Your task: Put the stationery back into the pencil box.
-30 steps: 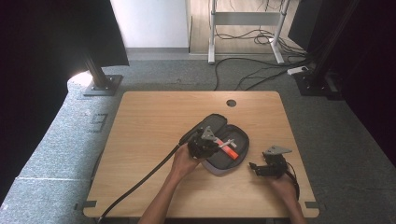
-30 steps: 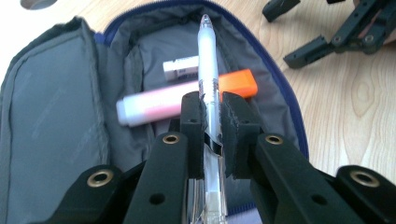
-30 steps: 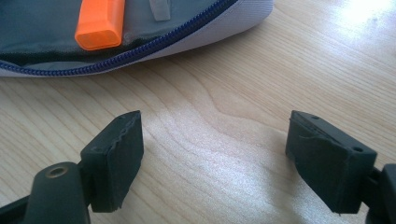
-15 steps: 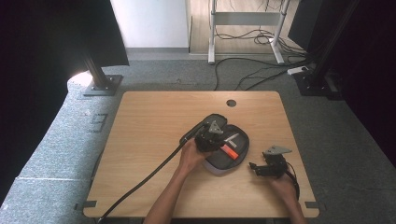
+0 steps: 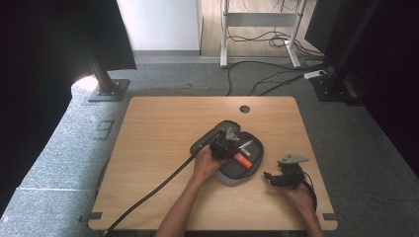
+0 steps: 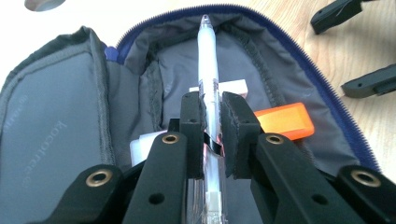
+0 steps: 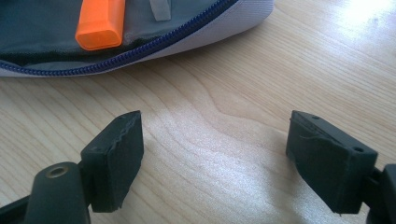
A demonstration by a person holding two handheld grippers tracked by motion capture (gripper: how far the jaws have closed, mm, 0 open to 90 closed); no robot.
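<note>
An open grey pencil case with a blue zip lies on the wooden table. My left gripper is shut on a clear white pen, whose tip points into the case's far end. An orange block and a white eraser lie inside the case. My right gripper stands open low over bare wood just right of the case, nothing between its fingers.
A round cable hole sits near the table's far edge. The left gripper's black cable trails to the front left edge. Stands and cables lie on the floor beyond the table.
My left hand has carried the pen rightward and a little down over the open case. The right gripper has kept still.
</note>
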